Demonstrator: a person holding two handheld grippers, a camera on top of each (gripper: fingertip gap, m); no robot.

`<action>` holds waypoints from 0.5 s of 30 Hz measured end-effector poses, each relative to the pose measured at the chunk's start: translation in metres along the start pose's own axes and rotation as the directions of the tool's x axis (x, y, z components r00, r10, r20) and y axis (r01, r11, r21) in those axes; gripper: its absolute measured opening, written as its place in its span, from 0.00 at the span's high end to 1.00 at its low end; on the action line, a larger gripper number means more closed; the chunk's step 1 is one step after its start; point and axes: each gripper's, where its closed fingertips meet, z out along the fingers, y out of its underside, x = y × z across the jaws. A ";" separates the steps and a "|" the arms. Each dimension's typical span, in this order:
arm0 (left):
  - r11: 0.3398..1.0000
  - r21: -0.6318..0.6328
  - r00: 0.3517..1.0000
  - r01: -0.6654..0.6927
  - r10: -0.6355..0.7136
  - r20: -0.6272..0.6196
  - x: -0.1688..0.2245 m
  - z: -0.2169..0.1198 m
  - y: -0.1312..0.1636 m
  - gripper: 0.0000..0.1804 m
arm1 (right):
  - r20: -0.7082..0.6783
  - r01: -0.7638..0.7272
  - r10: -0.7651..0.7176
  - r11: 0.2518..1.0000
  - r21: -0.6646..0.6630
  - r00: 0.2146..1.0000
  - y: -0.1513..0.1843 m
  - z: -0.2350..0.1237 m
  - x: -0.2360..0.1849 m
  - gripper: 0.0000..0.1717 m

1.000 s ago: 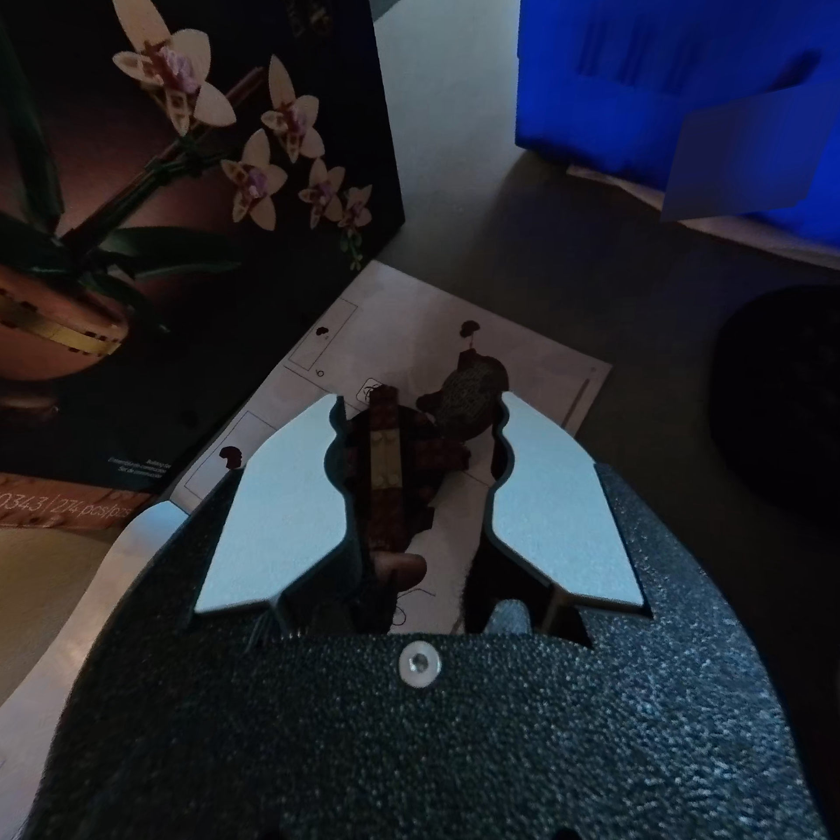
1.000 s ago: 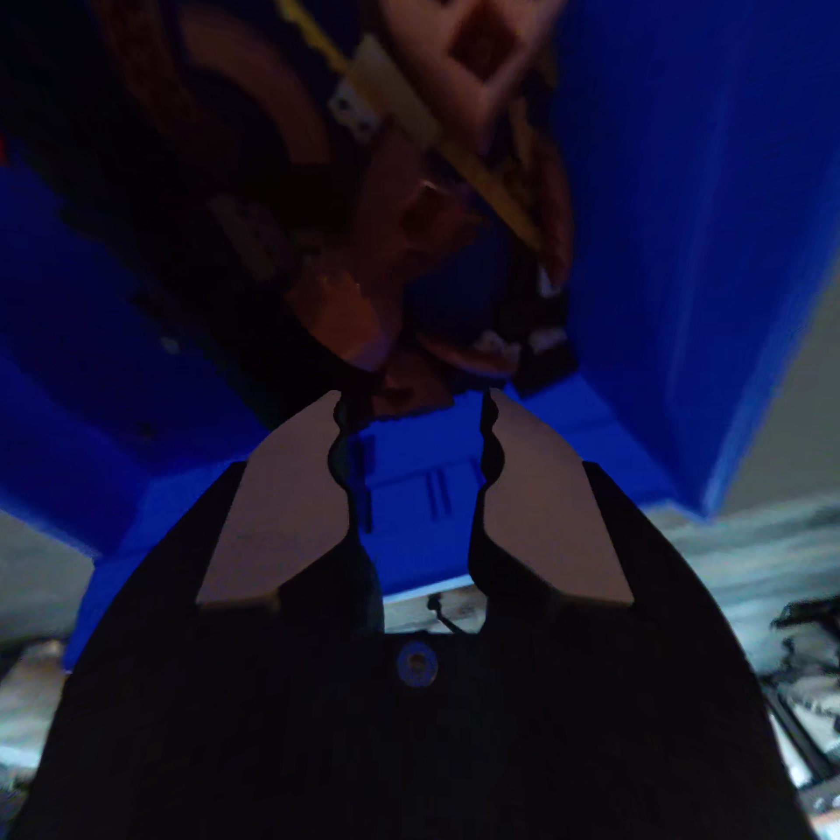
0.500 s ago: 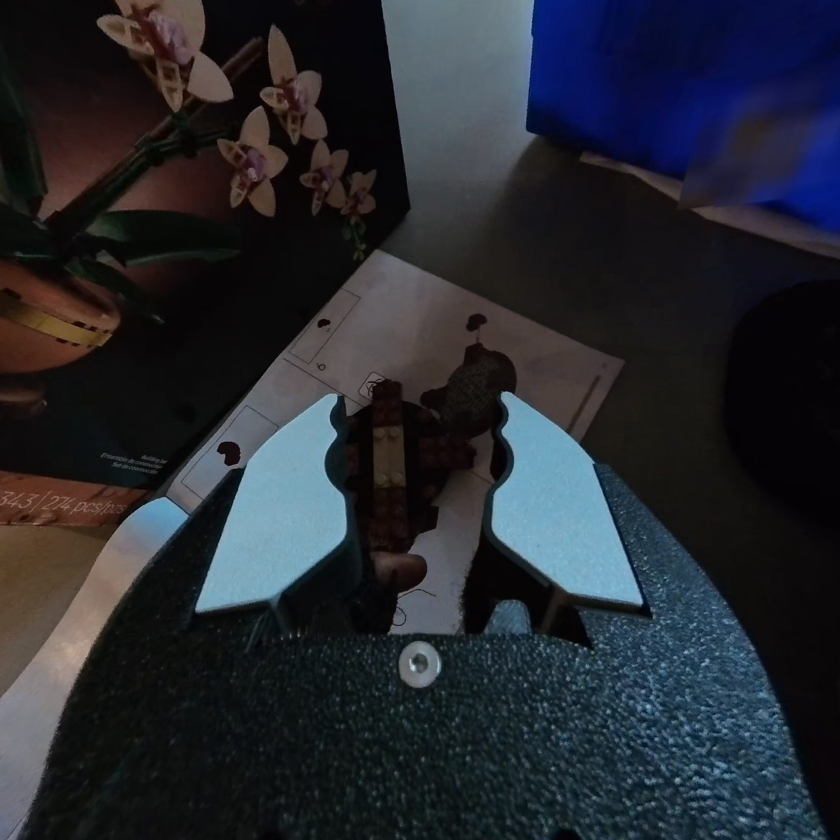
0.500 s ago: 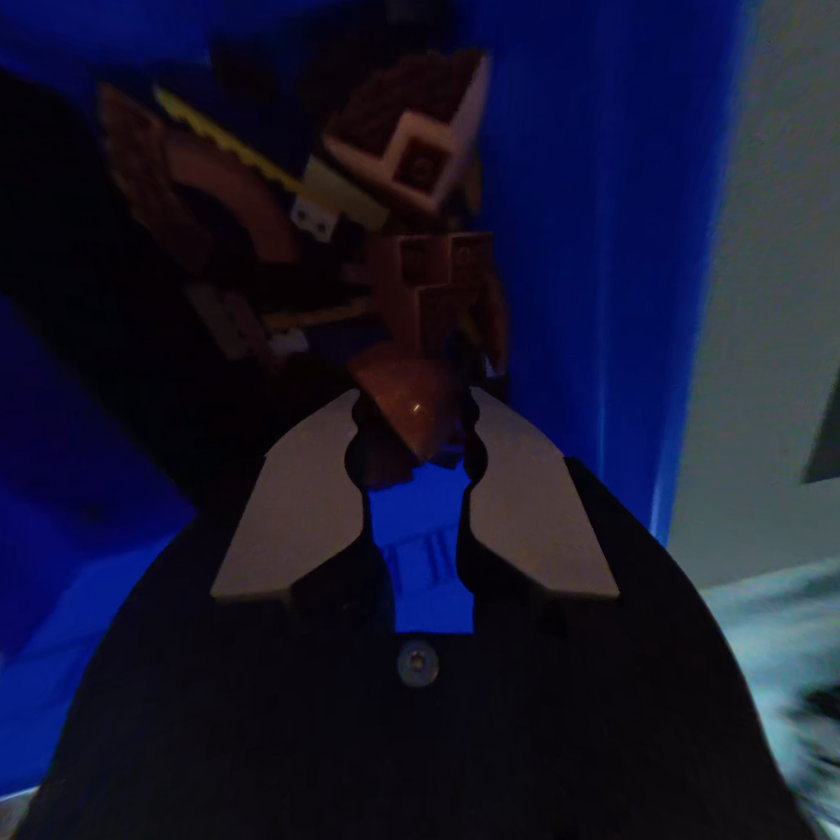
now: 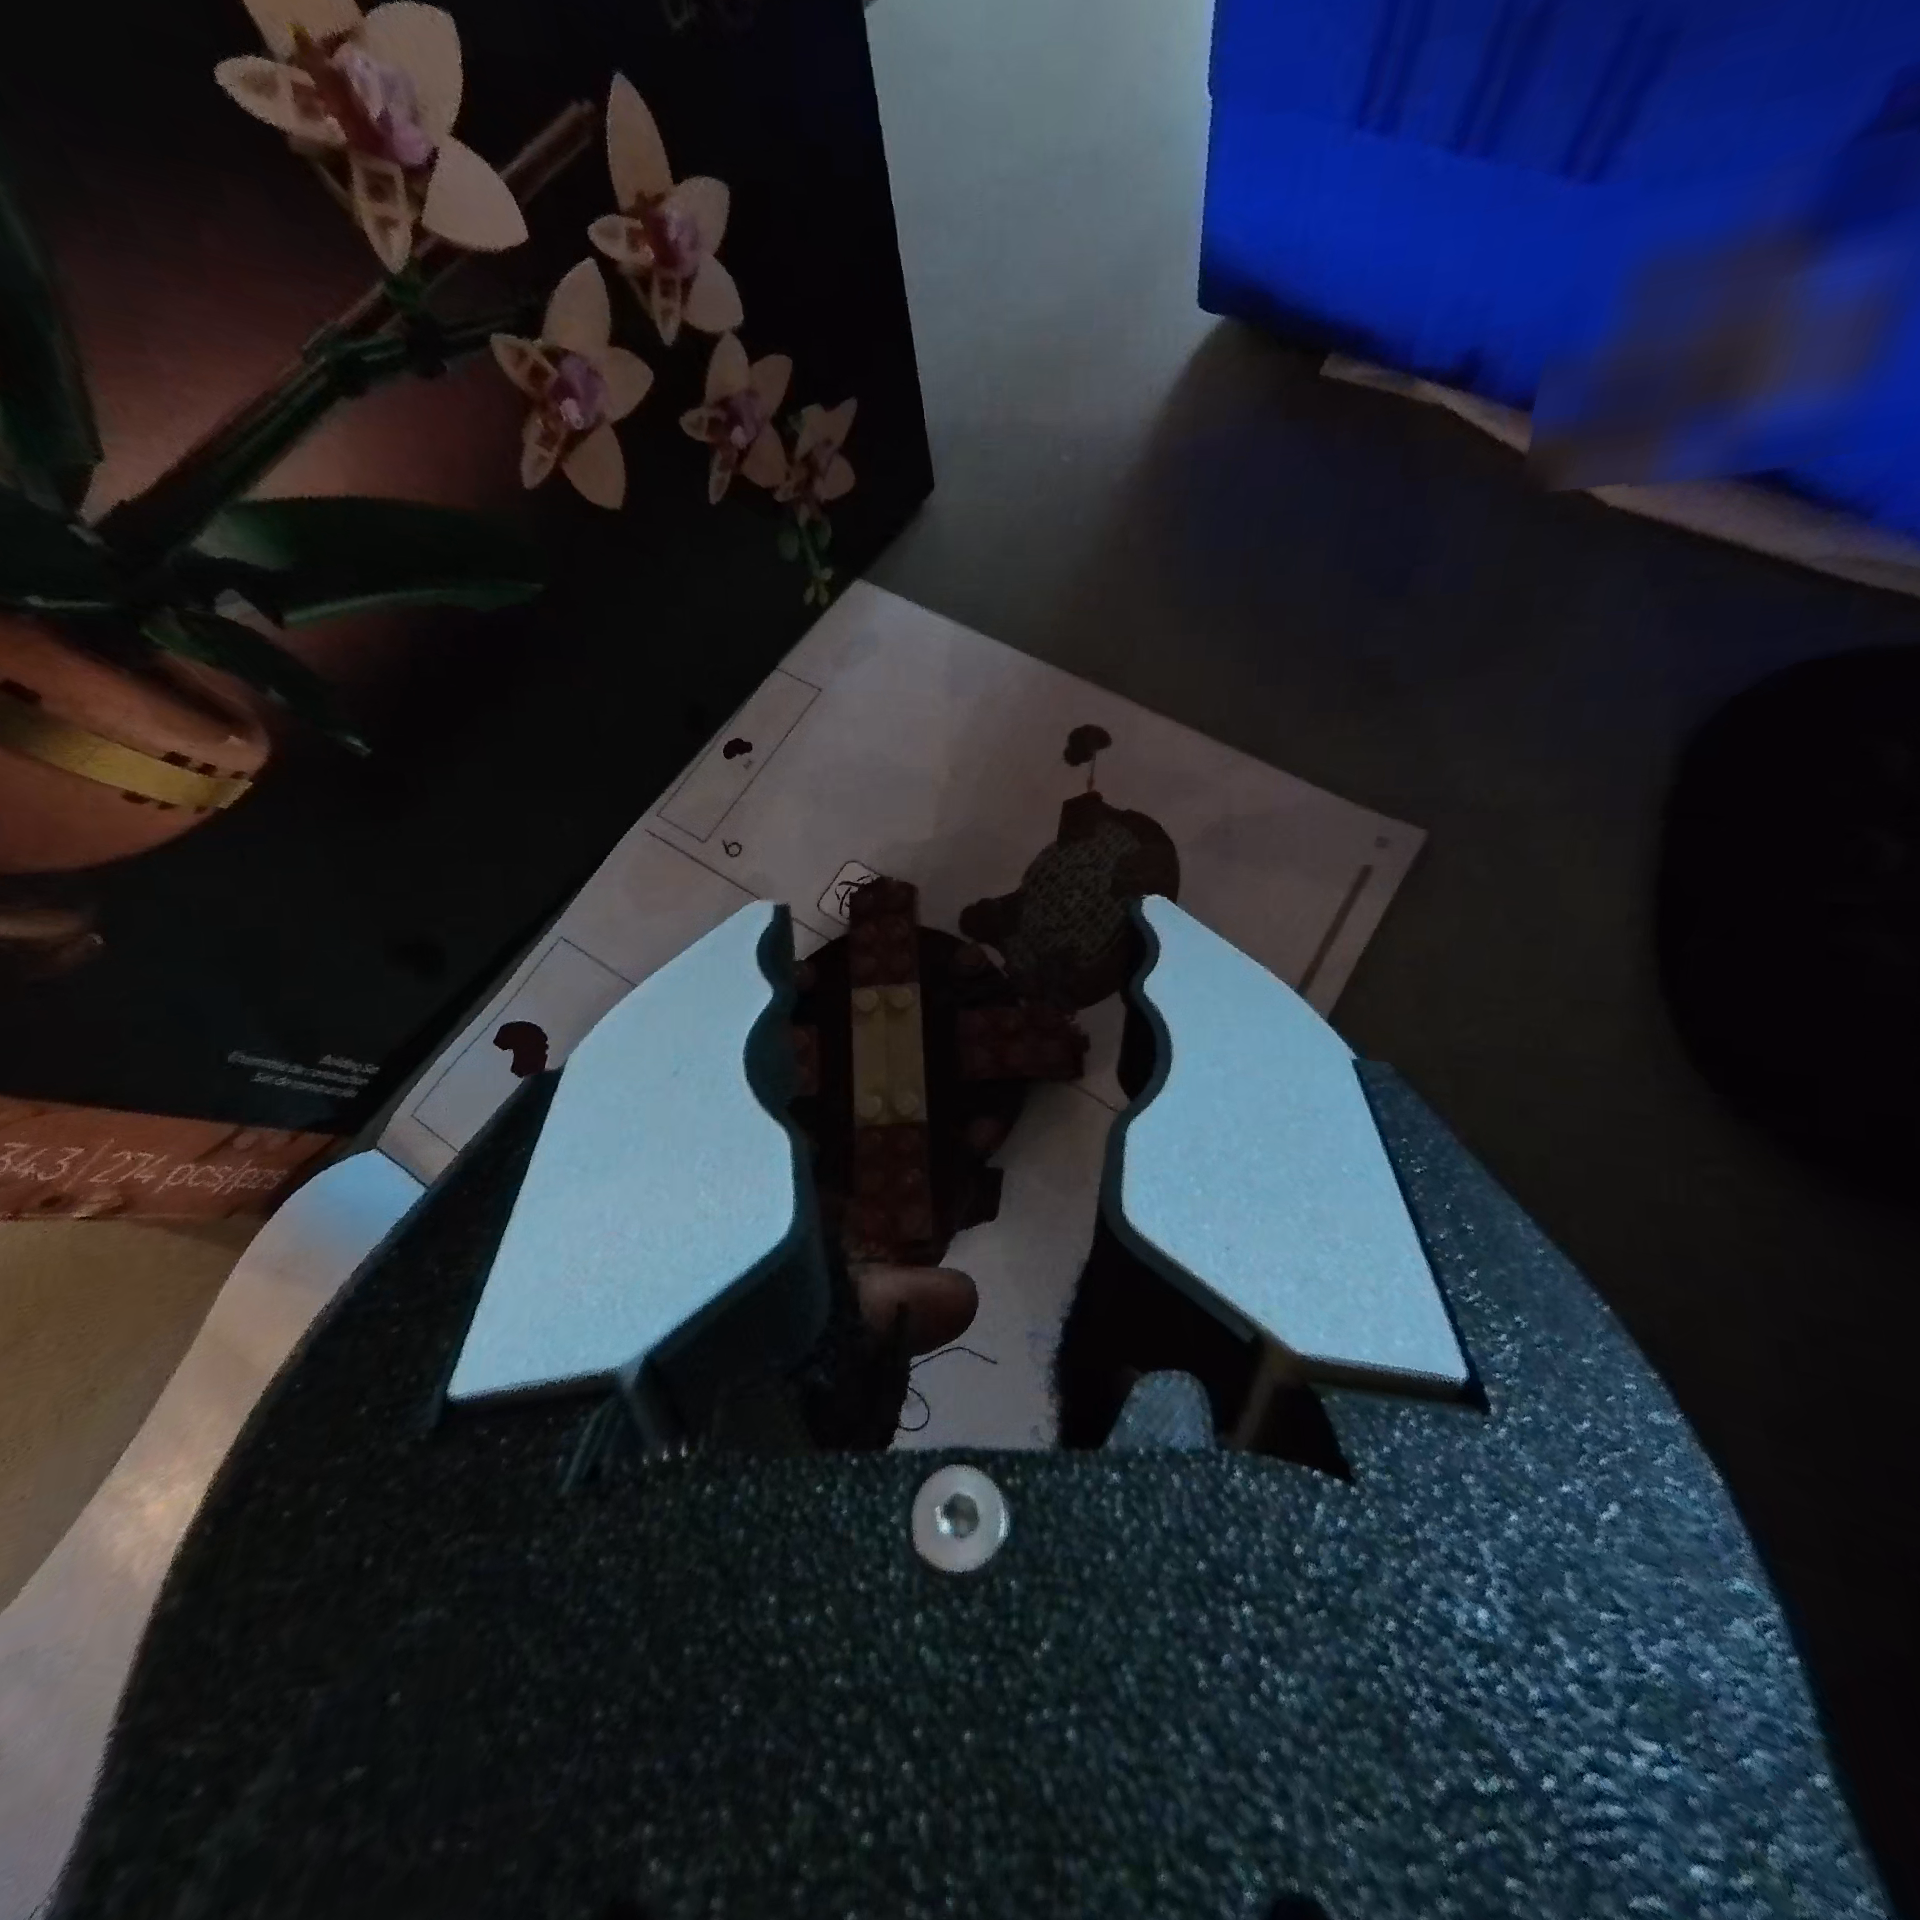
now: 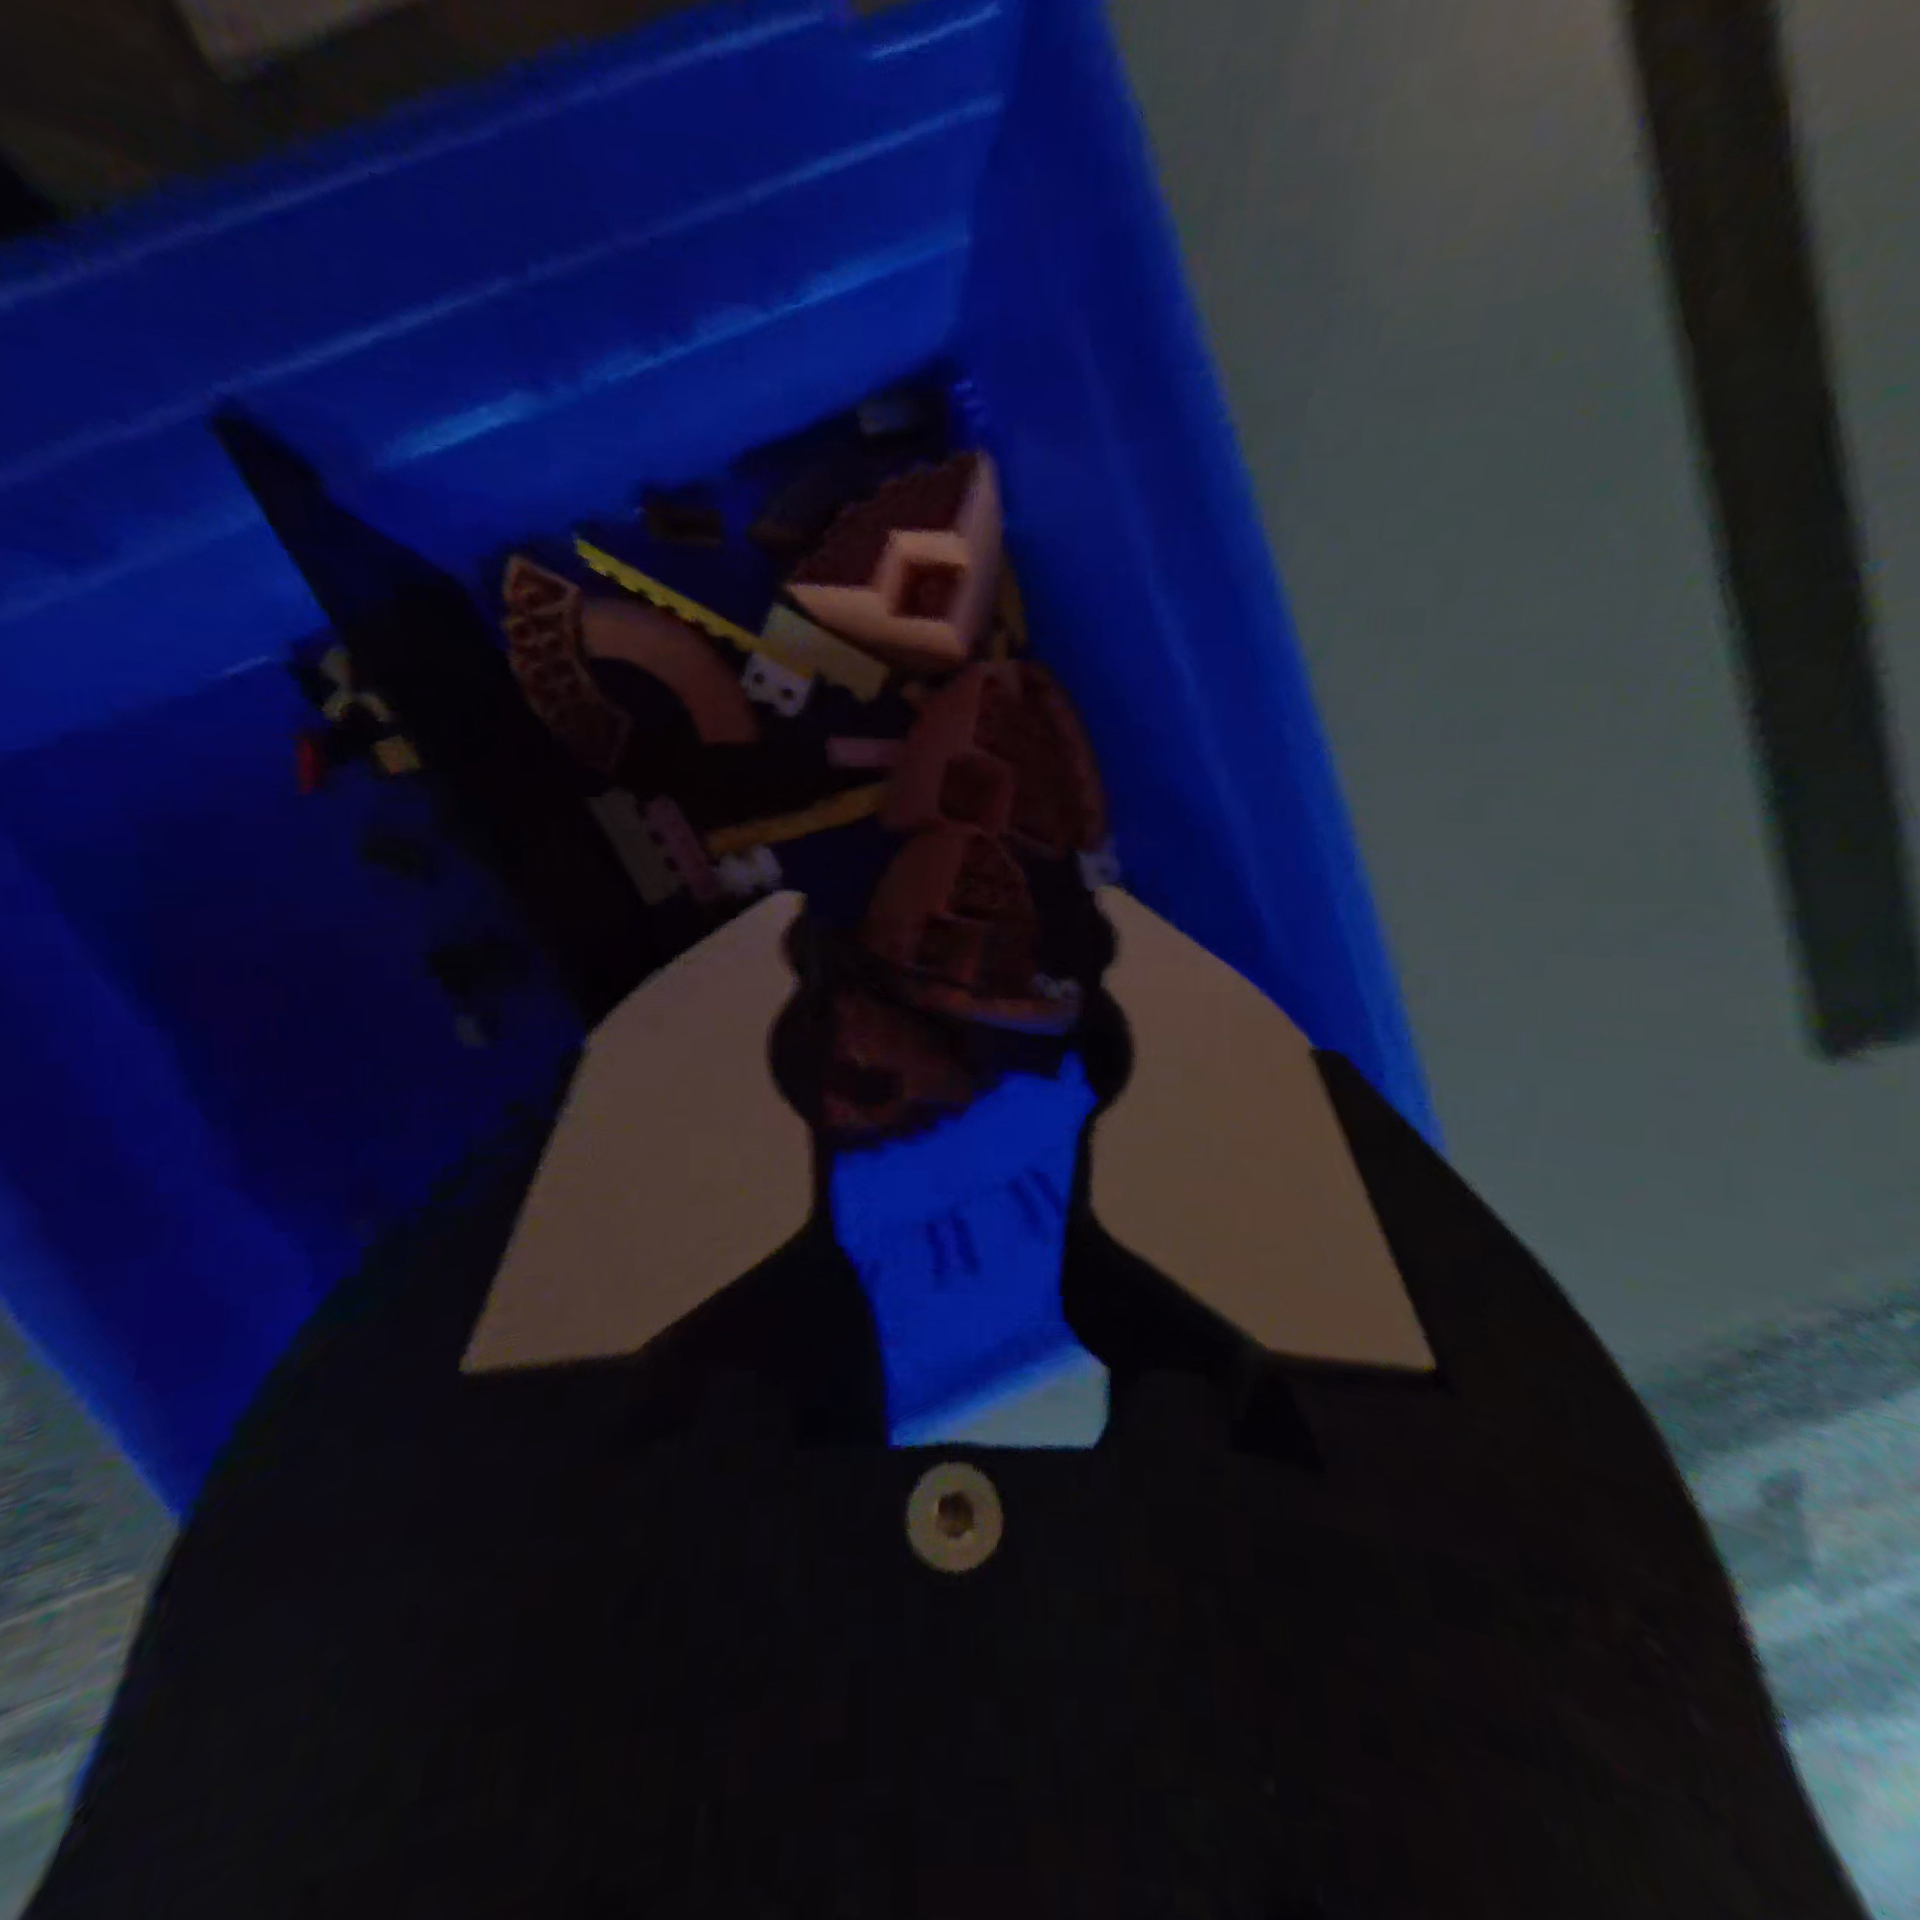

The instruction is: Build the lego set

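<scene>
Both grippers at brown brick pieces, dim light.
Left gripper (image 5: 961, 997) fingers wide around brown brick assembly (image 5: 888, 1060) over instruction sheet (image 5: 935, 748); right gripper (image 6: 951, 997) fingers clamp brown brick piece (image 6: 956, 935) above blue bin (image 6: 623, 312).

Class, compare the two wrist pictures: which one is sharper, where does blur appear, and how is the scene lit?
Left wrist view: dim but sharp; the printed instruction sheet and the brown brick assembly between the claw fingers are crisp, and only the blue bin at top right smears. Right wrist view: darker and soft throughout; the brick pile in the blue bin is blurred, and the claw body is nearly black.
</scene>
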 end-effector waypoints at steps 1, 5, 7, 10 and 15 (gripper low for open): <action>1.000 -0.002 1.000 -0.005 0.005 -0.001 0.000 0.000 0.000 0.67 | 0.038 -0.016 0.016 1.000 0.005 0.999 -0.005 0.009 -0.007 0.69; 1.000 -0.008 1.000 -0.026 0.026 0.007 0.002 0.000 -0.003 0.67 | 0.066 -0.062 0.058 0.997 0.051 0.996 -0.036 0.047 -0.020 0.66; 0.999 -0.011 0.999 -0.031 0.031 0.013 0.002 -0.001 -0.004 0.67 | 0.035 -0.068 0.066 0.996 0.064 0.997 -0.046 0.061 -0.017 0.66; 0.999 -0.020 0.999 -0.028 0.028 0.024 0.000 -0.002 -0.001 0.67 | 0.015 -0.081 0.080 0.996 0.030 0.997 -0.047 0.079 -0.010 0.67; 0.999 -0.024 0.999 -0.025 0.026 0.035 -0.003 -0.003 -0.001 0.67 | 0.071 -0.041 0.041 0.999 -0.002 0.997 -0.035 0.087 -0.021 0.73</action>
